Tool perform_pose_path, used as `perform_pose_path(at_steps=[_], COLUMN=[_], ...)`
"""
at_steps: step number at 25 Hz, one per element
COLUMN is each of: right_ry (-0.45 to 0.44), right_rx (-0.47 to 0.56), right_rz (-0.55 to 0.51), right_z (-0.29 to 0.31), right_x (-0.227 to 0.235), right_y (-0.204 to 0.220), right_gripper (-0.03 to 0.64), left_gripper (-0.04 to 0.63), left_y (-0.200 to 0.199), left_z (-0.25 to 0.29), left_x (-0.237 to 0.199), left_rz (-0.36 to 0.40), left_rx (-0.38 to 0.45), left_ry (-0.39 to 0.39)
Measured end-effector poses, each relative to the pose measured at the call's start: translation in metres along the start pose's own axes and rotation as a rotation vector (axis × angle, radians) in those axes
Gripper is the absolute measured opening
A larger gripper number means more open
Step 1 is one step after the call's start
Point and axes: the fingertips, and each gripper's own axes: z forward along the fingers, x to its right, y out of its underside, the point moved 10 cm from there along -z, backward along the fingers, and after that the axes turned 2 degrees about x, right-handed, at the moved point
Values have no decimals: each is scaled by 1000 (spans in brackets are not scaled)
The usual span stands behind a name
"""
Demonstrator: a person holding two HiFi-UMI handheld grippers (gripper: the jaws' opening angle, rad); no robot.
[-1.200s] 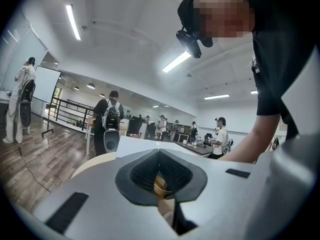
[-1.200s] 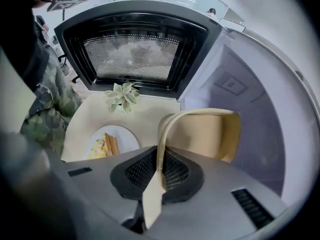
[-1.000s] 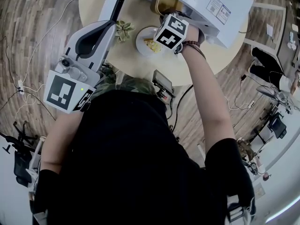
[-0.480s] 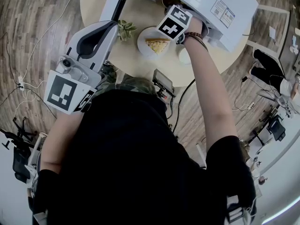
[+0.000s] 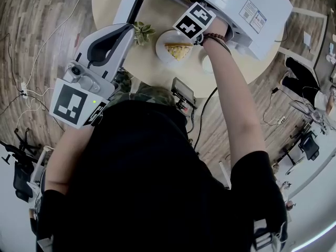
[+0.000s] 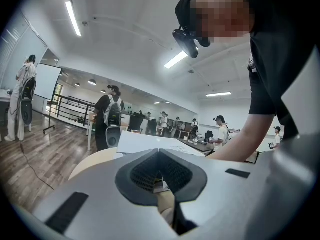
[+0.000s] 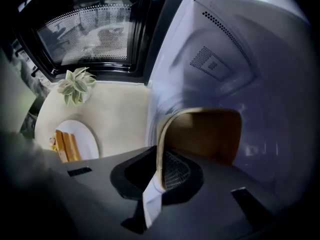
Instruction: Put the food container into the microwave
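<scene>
The brown food container (image 7: 206,134) sits inside the white microwave's cavity (image 7: 225,59). My right gripper (image 7: 160,180) is shut on its near rim. From the head view only that gripper's marker cube (image 5: 194,19) shows at the mouth of the microwave (image 5: 236,4), and the container is hidden. The microwave door (image 7: 95,29) stands open to the left. My left gripper (image 6: 159,154) is shut on nothing, held back near my body (image 5: 89,83) and pointing out into the room.
A white plate (image 5: 169,54) with a sandwich (image 5: 178,50) lies on the round table in front of the microwave. A small potted plant (image 5: 140,33) stands by the door. A small white cup (image 5: 206,63) and a black device (image 5: 181,93) are near the table's edge.
My right gripper has pushed farther into the microwave with the container, which has dropped out of the head view. The plate is now uncovered. The left gripper has barely moved.
</scene>
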Motion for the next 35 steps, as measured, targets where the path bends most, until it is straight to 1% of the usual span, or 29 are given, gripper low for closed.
perform_pose_path(at_steps=[3,7,10,13,16,18,22,24,27,31,33,35], right_ry=[50,107,143,158,185,199,237,257,283,314,305,271], right_rx=[-20,-36,-27,-11,-1,6,27,45,76,108,116,118], right_rz=[-13,-1,1,3,3,14,33,42,49,70,86,119], right_z=[5,10,12,14,16,16,15,12,2,-26,-44,-63], right_x=[1,4,5,4,2,2,0,-3,-9,-19,-30,-45], right_y=[-1,-1,-1,1,2,3,7,9,11,17,20,24], right_gripper=[32,32,33,34,61,66,130,144,147,147,139,120], left_gripper=[20,20,20,20,20,20,20,20,20,20,20,20], left_y=[1,1,1,2,4,4,5,6,5,0,-4,-8], left_z=[-2,-4,-5,-6,-8,-8,-8,-9,-10,-11,-11,-13], left_x=[-1,-1,0,0,0,0,1,2,3,5,7,10], left_rz=[1,0,-4,-11,-12,-12,-14,-14,-12,0,6,13], left_rx=[-3,-5,-2,-5,-9,-7,-6,-7,-4,15,30,47], left_ry=[-5,-11,-16,-19,-21,-24,-26,-22,-16,4,17,34])
